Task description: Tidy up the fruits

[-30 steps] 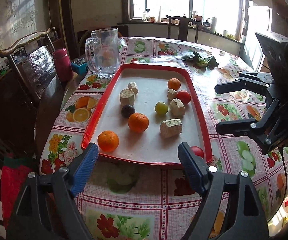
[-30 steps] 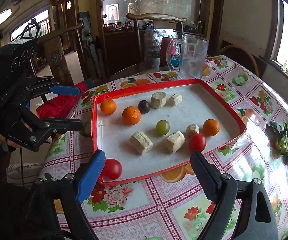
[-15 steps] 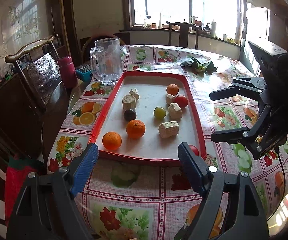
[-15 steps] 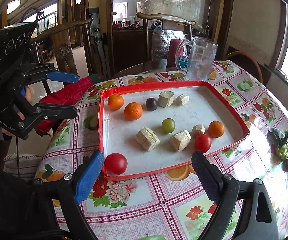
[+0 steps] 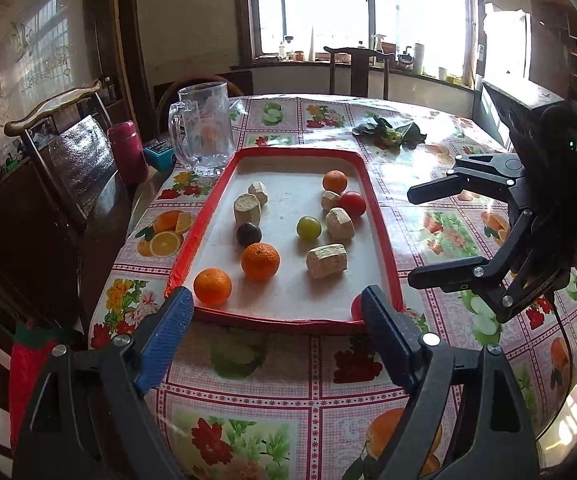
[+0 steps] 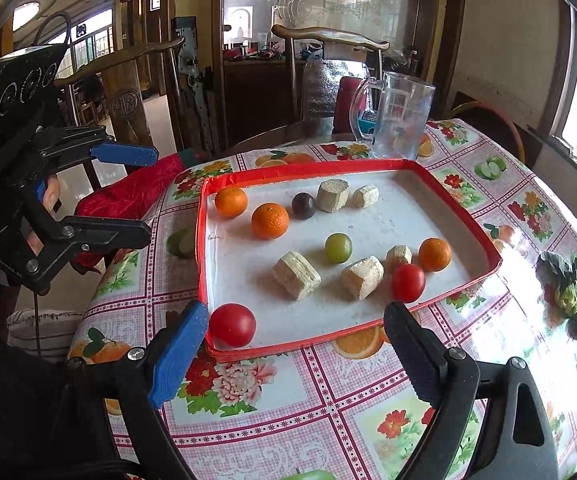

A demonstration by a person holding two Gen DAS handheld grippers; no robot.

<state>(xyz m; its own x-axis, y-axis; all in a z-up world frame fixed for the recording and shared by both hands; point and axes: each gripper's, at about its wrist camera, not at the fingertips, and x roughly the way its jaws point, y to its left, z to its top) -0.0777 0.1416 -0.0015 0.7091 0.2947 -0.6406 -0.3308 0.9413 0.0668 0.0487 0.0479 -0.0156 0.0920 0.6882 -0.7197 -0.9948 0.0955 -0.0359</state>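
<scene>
Both of your hand-held grippers, the left hand-held gripper (image 5: 274,322) and the right hand-held gripper (image 6: 296,334), are wide open and hold nothing. They hang just over the near side of the desk (image 5: 288,392), probably so you can pick a fruit next. The fruits sit in the flat red-edged tray (image 6: 484,236) with pale cut chunks (image 6: 296,275). In the right view, a round red tomato (image 6: 232,325) lies at 7 o'clock in the tray and a bumpy orange (image 6: 270,221) at 11. The desk wears a shiny flowery cloth. A clear glass jug (image 6: 398,116) stands behind the tray, and wooden chairs (image 6: 328,40) wait around.
</scene>
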